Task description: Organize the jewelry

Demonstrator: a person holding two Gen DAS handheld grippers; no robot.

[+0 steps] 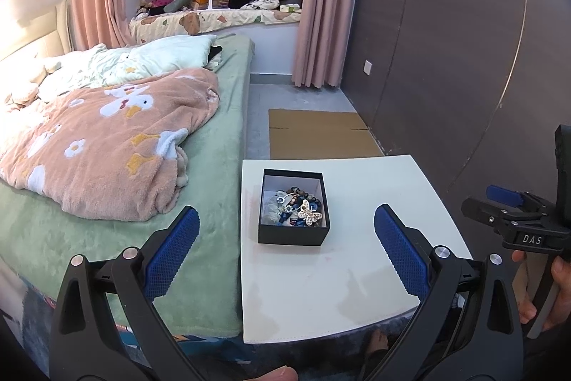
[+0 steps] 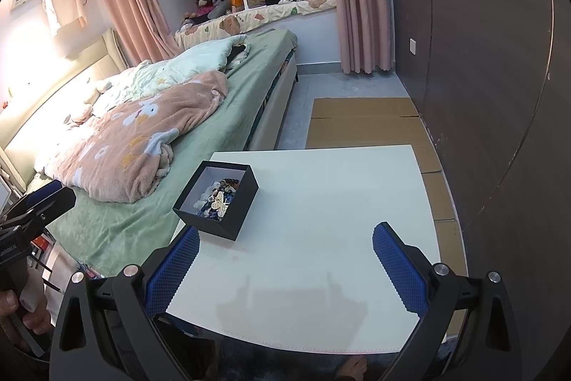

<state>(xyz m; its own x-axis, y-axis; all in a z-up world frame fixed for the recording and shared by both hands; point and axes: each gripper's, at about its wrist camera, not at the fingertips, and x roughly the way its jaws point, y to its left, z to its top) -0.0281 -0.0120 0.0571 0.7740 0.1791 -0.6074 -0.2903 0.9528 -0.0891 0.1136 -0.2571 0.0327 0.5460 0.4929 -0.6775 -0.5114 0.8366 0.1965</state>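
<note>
A black open box (image 1: 293, 234) stands on the white table (image 1: 357, 274). It holds a heap of jewelry with a gold butterfly brooch (image 1: 309, 212) on top. My left gripper (image 1: 285, 238) is open and empty, above the table's near edge, with the box just ahead between its fingers. In the right wrist view the box (image 2: 242, 202) sits at the table's (image 2: 321, 220) left side, the brooch (image 2: 219, 204) inside. My right gripper (image 2: 285, 256) is open and empty, to the right of the box. It also shows at the right of the left wrist view (image 1: 514, 220).
A bed (image 1: 214, 166) with a pink blanket (image 1: 107, 145) runs along the table's left side. Flat cardboard (image 1: 317, 134) lies on the floor beyond the table. A dark wall panel (image 1: 446, 59) stands to the right. My feet (image 1: 378, 341) show below the table's near edge.
</note>
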